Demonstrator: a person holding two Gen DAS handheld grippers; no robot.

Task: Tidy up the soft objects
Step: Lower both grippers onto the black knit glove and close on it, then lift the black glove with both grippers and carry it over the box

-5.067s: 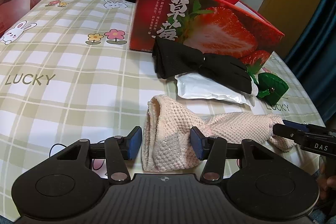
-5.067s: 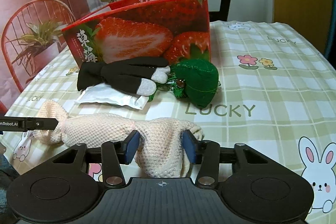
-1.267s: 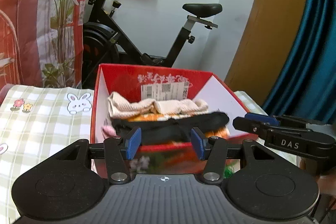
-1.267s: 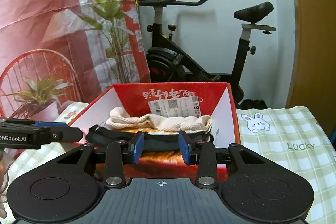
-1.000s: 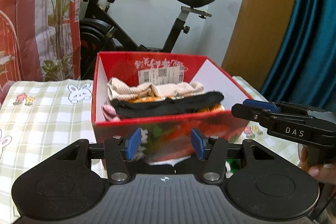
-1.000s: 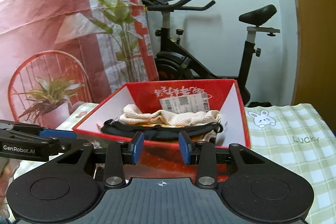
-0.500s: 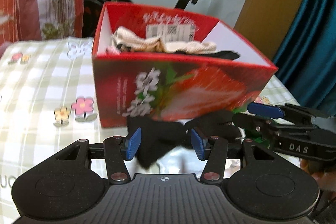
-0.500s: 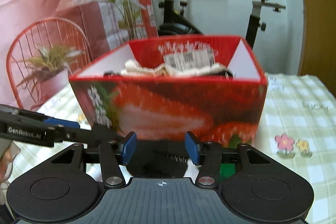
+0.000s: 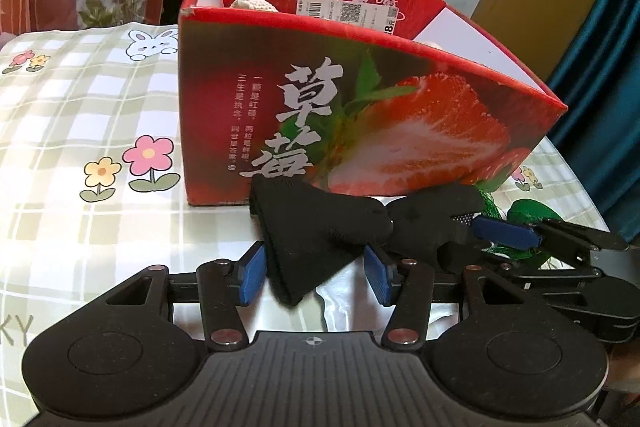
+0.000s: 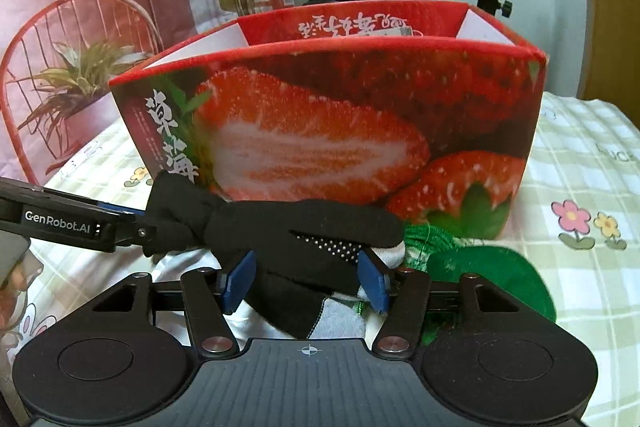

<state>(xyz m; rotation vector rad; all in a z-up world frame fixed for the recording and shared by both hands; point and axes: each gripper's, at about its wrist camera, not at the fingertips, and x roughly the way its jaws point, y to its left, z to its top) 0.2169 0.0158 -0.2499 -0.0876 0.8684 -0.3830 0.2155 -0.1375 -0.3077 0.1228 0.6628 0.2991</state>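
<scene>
The black gloves [image 9: 320, 227] are lying on the table [image 9: 80, 147] just in front of the box [image 9: 360, 99]. Both the left tool [image 9: 316, 277] and right tool [image 10: 303, 281] are spread apart around them, nothing clamped. Pickup seems underway; closing, lifting and carrying over the box rim is called for next.

My left gripper [image 9: 316, 277] sits low and level, pointing forward, its blue pads [image 9: 252, 277] spread wide apart. My right gripper [image 10: 306, 279] is low as well, its pads [image 10: 238, 281] equally parted. Each shows up in the other's view: the right reaches in from my right side [image 9: 506, 233], the left from my left.
</scene>
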